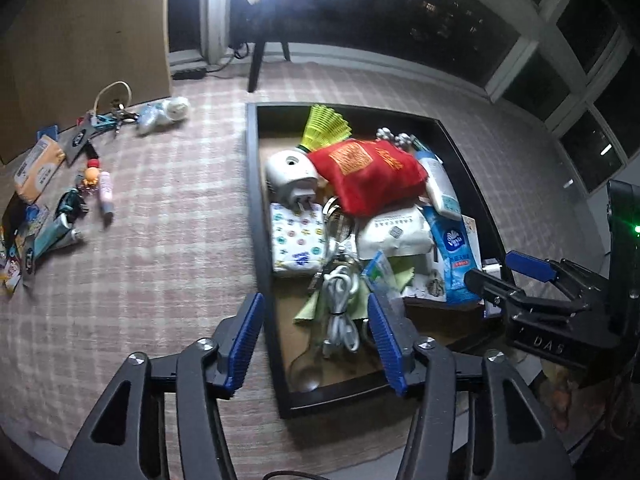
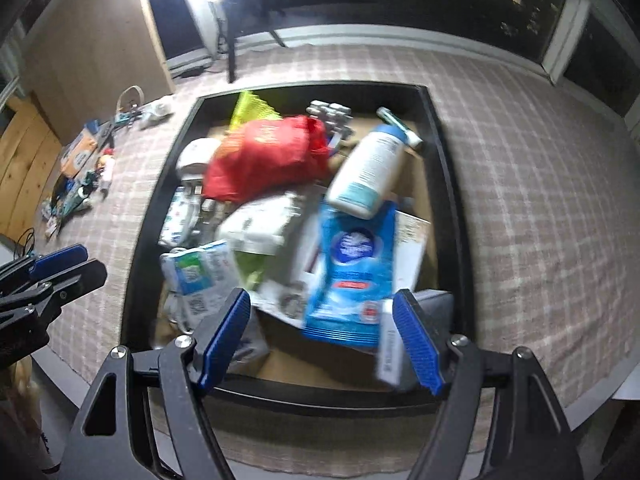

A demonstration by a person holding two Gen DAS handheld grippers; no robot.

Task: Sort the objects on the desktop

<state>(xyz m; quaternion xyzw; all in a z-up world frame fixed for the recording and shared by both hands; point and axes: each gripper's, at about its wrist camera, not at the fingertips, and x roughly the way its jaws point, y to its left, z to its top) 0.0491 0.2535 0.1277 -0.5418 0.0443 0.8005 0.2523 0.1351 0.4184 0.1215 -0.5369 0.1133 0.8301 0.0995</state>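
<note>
Tray [image 1: 253, 208] already heaped — red pouch [image 1: 366, 176], wipes, cable — far-left clutter [image 1: 52, 200] awaits; left gripper [image 1: 316, 340] and right gripper [image 2: 324, 344] gape wide, empty.

Black tray [image 1: 253, 208] piled: red pouch [image 1: 368, 174], blue wipes [image 1: 456, 256], white bottle [image 2: 370, 168]

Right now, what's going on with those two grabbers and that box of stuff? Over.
Left gripper open, empty, above the white coiled cable. Right gripper open, empty. Black tray crowded; loose items remain on the checked cloth.
</note>
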